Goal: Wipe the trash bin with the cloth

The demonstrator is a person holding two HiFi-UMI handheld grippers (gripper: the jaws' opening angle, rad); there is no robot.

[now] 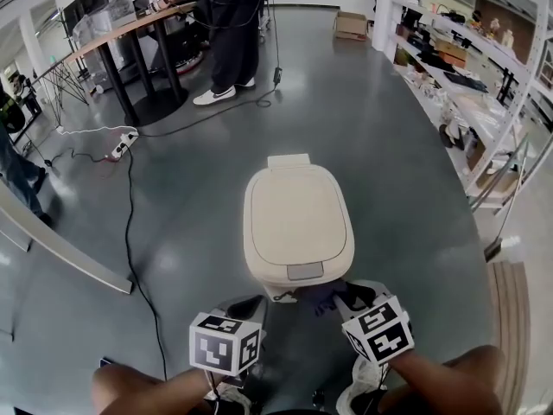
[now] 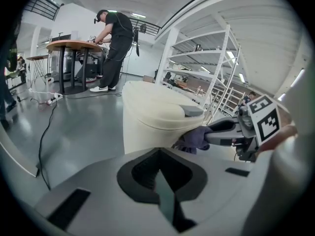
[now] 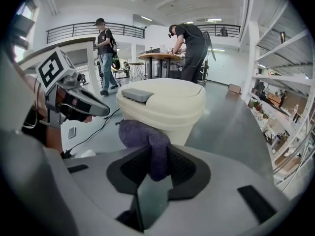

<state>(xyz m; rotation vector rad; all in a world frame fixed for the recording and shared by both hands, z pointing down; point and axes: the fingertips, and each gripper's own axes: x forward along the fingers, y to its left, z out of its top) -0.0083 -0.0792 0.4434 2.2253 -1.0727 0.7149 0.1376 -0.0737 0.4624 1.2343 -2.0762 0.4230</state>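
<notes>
A cream trash bin (image 1: 298, 223) with a closed lid stands on the grey floor just in front of me. My right gripper (image 1: 335, 298) is shut on a purple cloth (image 1: 316, 300), which is pressed against the bin's near front under the lid edge. In the right gripper view the cloth (image 3: 142, 134) bulges out of the jaws in front of the bin (image 3: 167, 100). My left gripper (image 1: 251, 306) hovers beside the bin's lower left front, shut and holding nothing. The left gripper view shows the bin (image 2: 152, 112), the cloth (image 2: 197, 136) and the right gripper (image 2: 231, 132).
A black cable (image 1: 130, 223) and a power strip (image 1: 121, 145) lie on the floor to the left. A person (image 1: 229, 33) stands at a round table (image 1: 130, 28) at the back. Metal shelves (image 1: 484, 85) line the right side, with a cardboard box (image 1: 351, 25) beyond.
</notes>
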